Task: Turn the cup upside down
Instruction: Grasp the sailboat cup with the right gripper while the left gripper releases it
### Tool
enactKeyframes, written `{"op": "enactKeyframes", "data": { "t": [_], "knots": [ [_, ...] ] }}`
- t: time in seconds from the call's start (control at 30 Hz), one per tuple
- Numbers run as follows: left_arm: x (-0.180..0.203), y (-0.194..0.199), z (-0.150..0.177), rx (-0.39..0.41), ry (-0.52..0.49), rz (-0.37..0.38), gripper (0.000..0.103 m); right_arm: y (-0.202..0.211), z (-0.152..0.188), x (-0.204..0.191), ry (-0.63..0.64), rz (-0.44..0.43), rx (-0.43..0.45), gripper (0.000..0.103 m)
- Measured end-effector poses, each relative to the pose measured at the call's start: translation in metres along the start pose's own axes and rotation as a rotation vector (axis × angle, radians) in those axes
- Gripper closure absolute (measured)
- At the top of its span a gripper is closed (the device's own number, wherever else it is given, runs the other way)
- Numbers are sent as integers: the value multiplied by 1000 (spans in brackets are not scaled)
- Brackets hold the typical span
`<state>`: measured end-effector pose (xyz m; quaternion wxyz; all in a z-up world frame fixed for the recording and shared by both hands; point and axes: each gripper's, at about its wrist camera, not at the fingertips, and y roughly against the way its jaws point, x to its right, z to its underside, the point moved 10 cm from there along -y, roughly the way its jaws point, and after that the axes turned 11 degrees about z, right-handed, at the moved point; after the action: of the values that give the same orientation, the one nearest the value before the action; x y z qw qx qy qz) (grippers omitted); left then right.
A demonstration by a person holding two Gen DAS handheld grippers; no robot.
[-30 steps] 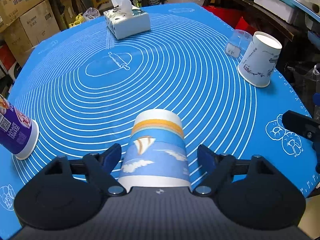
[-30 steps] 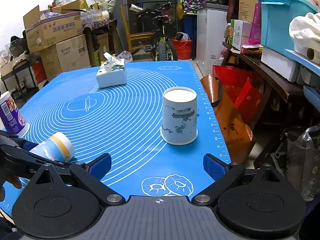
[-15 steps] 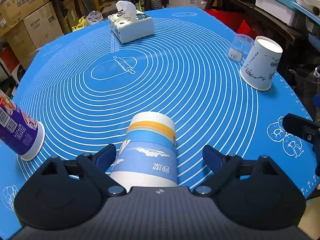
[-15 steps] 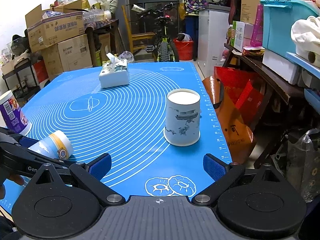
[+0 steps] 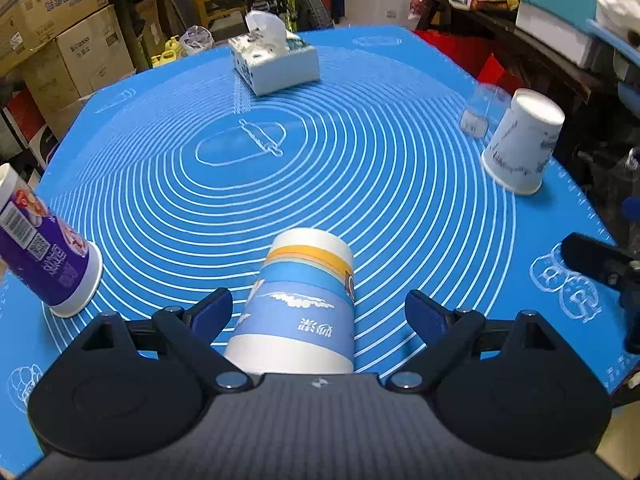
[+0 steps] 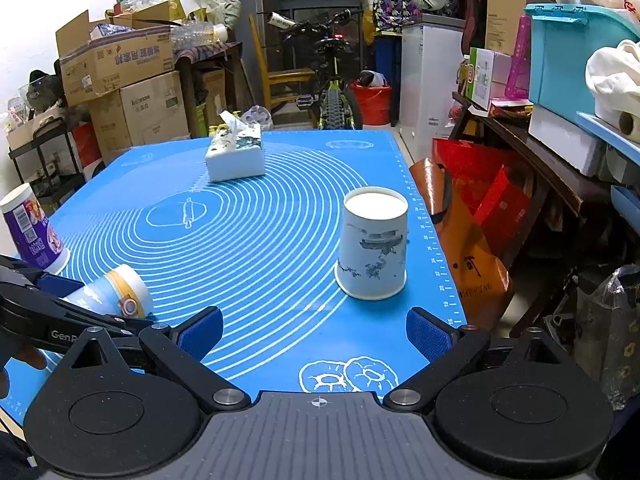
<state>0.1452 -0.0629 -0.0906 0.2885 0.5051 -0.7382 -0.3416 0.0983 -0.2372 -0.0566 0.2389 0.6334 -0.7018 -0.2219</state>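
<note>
A blue paper cup (image 5: 298, 304) with a yellow band lies on its side on the blue mat (image 5: 360, 184), its closed bottom pointing away from me. It sits between the fingers of my left gripper (image 5: 318, 312), which is open; the left pad (image 5: 212, 310) is close to the cup, the right pad stands apart. The cup also shows in the right wrist view (image 6: 116, 292), beside the left gripper's arm. My right gripper (image 6: 316, 334) is open and empty over the mat's near edge.
A white cup (image 5: 520, 146) (image 6: 374, 248) stands upside down at the right. A purple cup (image 5: 44, 256) (image 6: 34, 230) stands upside down at the left. A tissue box (image 5: 276, 60) sits at the far side. A small clear glass (image 5: 478, 114) stands behind the white cup.
The blue cup has rolled about its axis between the left fingers, now showing other print. The left gripper has opened wider. The right gripper has risen slightly.
</note>
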Motion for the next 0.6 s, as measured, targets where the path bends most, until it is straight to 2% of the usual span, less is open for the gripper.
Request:
{"op": "enactKeyframes", "data": {
  "t": [0.17, 0.37, 0.6],
  "knots": [
    [-6, 34, -10, 82, 43, 30, 10, 8, -13, -13, -6, -43, 14, 5],
    [-49, 68, -17, 162, 126, -60, 1, 12, -32, -56, 4, -160, -30, 5],
    [-106, 70, 0, 146, 211, -133, 0, -1, -34, -120, 12, -270, -153, 5]
  ]
}}
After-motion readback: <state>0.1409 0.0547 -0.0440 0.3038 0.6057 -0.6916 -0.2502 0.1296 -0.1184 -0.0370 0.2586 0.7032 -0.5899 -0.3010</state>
